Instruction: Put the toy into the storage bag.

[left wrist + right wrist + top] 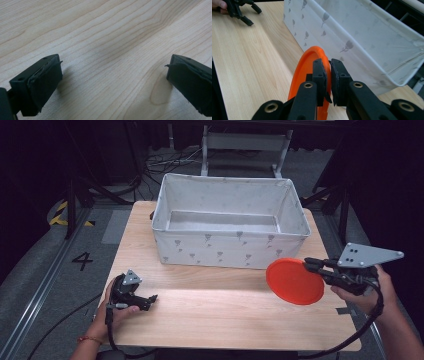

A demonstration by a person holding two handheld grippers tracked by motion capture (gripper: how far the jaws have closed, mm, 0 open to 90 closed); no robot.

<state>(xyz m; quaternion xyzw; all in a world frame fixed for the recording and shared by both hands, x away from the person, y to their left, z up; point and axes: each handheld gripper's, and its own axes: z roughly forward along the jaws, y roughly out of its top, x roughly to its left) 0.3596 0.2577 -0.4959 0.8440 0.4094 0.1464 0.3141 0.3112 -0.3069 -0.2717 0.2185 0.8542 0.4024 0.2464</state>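
We begin with the wooden table (pixel 210 320), which carries every item in the work area. At its far half stands the white fabric bin (pixel 230 247), printed with small grey motifs, open at the top and, as far as the high view shows, holding nothing on its visible floor. Next in size is the orange disc (pixel 294 281), a flat round plate with a raised rim, which we see held above the right part of the table, just in front of the bin's near right corner and apart from its wall. The right gripper (pixel 311 265) is clamped on the disc's rim: in the right gripper view its two black jaws stand nearly together with the orange edge (pixel 308 72) pinched between them (the disc is turned roughly edge-on to that camera). The left gripper (pixel 150 299) rests low at the near left of the table, well apart from both bin and disc; the left gripper view shows its jaws spread wide over bare wood, grasping nothing. We judge the work to be at its middle stage: the pick-up is complete and the disc is off the surface, while the carry over the bin's near wall and the release inside remain to be done. The left gripper appears to have no part in this step.
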